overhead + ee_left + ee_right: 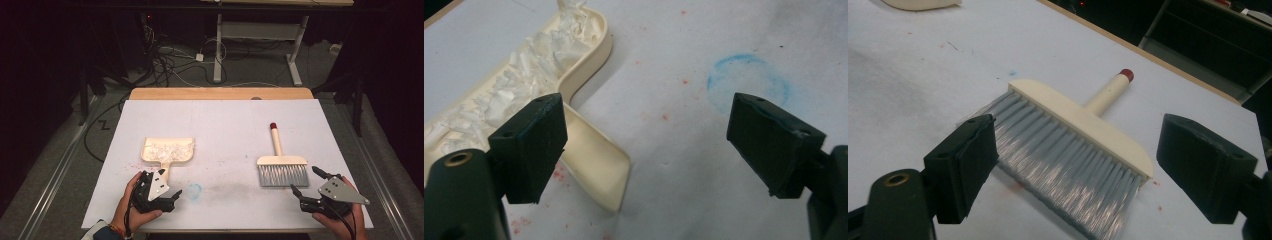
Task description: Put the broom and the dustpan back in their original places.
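Left claw: the left claw (172, 196) sits at the bench's 7 o'clock edge, jaws spread wide and holding nothing.
Dustpan: the cream plastic dustpan with a flat stubby handle (168, 151) lies at the left claw's 12 o'clock; in the left gripper view its handle end (596, 165) is just beside the left jaw, and whether they touch I cannot tell.
Dustpan load: white shredded paper scraps (509, 85) heap loosely in the tray, crinkled and matte.
Right claw: the right claw (306, 181) rests at the bench's 5 o'clock corner, jaws spread, nothing between them.
Brush: the cream-backed hand brush with grey bristles and a red-capped round handle (281, 165) lies flat at the right claw's 11 o'clock, bristle tips (1063, 175) pointing toward the jaws, near but apart.
Bench: the white-covered bench (225, 120) is smooth, with a faint blue chalky ring (748, 80) and scattered red specks.
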{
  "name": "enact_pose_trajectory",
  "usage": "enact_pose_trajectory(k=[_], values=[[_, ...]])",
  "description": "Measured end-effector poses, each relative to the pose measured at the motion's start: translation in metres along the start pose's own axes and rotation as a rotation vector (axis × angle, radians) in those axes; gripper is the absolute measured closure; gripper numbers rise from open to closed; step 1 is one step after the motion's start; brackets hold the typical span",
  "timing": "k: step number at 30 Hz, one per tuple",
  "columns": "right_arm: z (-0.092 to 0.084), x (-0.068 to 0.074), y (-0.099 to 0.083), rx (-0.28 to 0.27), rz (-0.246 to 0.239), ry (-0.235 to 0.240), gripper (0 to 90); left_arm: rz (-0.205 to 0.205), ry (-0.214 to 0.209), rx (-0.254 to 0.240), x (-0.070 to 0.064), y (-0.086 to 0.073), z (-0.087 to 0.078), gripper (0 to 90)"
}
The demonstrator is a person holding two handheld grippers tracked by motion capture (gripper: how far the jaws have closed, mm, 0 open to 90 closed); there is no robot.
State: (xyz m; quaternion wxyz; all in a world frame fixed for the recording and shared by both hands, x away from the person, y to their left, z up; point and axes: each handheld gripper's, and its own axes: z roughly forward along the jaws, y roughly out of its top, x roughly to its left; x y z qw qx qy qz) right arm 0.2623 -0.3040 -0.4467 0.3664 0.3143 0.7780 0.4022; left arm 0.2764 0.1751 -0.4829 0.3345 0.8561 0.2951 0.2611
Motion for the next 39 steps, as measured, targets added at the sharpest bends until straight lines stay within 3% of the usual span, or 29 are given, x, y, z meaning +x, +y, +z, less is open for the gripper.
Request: enact_pose_trajectory(k=[39], values=[[0.0003, -0.0021, 0.0003, 0.009, -0.002, 0.0, 17.4, -0.008, 0.001, 0.006, 0.0007, 0.0033, 0.0051, 15.9]])
